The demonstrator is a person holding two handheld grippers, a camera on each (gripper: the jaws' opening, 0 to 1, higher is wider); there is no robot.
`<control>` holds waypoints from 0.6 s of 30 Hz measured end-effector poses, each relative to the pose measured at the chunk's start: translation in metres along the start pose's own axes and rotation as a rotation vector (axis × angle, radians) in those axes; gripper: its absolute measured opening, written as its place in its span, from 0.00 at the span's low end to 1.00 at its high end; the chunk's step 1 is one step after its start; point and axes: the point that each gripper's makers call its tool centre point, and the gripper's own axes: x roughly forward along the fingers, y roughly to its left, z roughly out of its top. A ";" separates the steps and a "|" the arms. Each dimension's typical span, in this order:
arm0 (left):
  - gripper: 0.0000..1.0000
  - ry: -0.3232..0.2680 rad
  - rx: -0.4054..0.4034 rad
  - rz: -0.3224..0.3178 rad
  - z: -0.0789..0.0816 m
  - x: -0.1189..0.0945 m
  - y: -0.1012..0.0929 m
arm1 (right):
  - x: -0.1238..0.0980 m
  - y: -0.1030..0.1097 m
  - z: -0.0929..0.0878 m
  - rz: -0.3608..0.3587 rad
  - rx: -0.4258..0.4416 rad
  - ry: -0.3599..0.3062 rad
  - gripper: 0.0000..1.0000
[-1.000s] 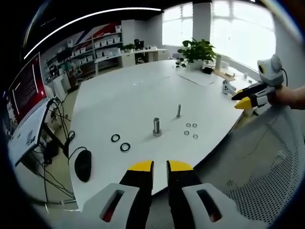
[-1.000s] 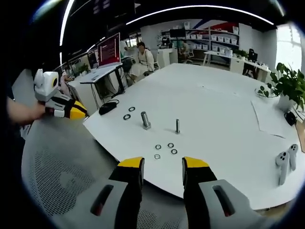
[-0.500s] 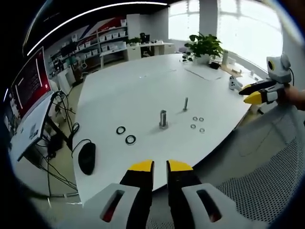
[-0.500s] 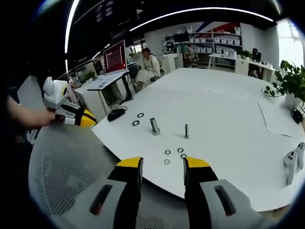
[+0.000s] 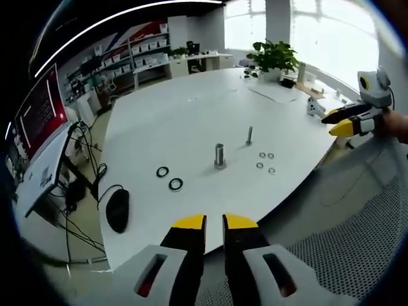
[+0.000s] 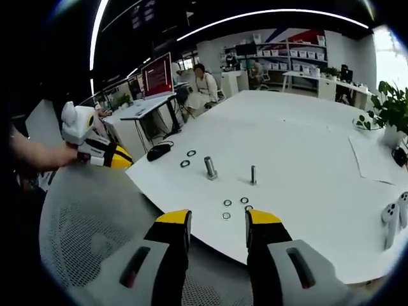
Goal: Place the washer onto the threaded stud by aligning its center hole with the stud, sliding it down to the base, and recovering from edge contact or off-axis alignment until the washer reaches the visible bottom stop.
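1. The left gripper (image 5: 213,223) hangs short of the near table edge, its jaws set narrow with only a slit between the yellow tips, holding nothing.
2. The right gripper (image 6: 217,220) sits over the mesh chair back (image 6: 89,236) at the table's (image 6: 306,146) near edge, jaws wide apart and empty.
3. Four small washers (image 6: 236,206) lie flat in a loose cluster on the white top, just beyond the right gripper's tips.
4. The thin stud (image 6: 253,175) stands upright just past the cluster; a thicker bolt (image 6: 210,167) stands to its left, with two dark rings (image 6: 188,158) further left.
5. A washer is likely light, stiff, thin and slippery, lying flush on a smooth top, so it should be hard to lift cleanly.
6. The best hold is probably across the outer rim, tips pinching opposite edges and leaving the hole free.
7. Tilting it up off the table first may help; a loose pinch risks it flicking away.
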 end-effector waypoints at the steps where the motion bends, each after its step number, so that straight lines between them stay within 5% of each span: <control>1: 0.08 -0.006 -0.008 -0.001 0.001 0.000 0.001 | 0.000 0.001 0.000 0.000 -0.006 0.001 0.36; 11: 0.08 0.007 0.011 -0.023 0.001 0.001 -0.004 | 0.001 -0.004 0.001 -0.015 -0.007 0.002 0.36; 15: 0.08 -0.065 0.000 -0.010 0.012 -0.005 -0.001 | 0.000 -0.004 -0.001 -0.021 -0.004 0.003 0.36; 18: 0.08 -0.052 0.000 -0.019 0.011 -0.002 -0.003 | 0.000 -0.004 0.001 -0.019 -0.004 0.002 0.36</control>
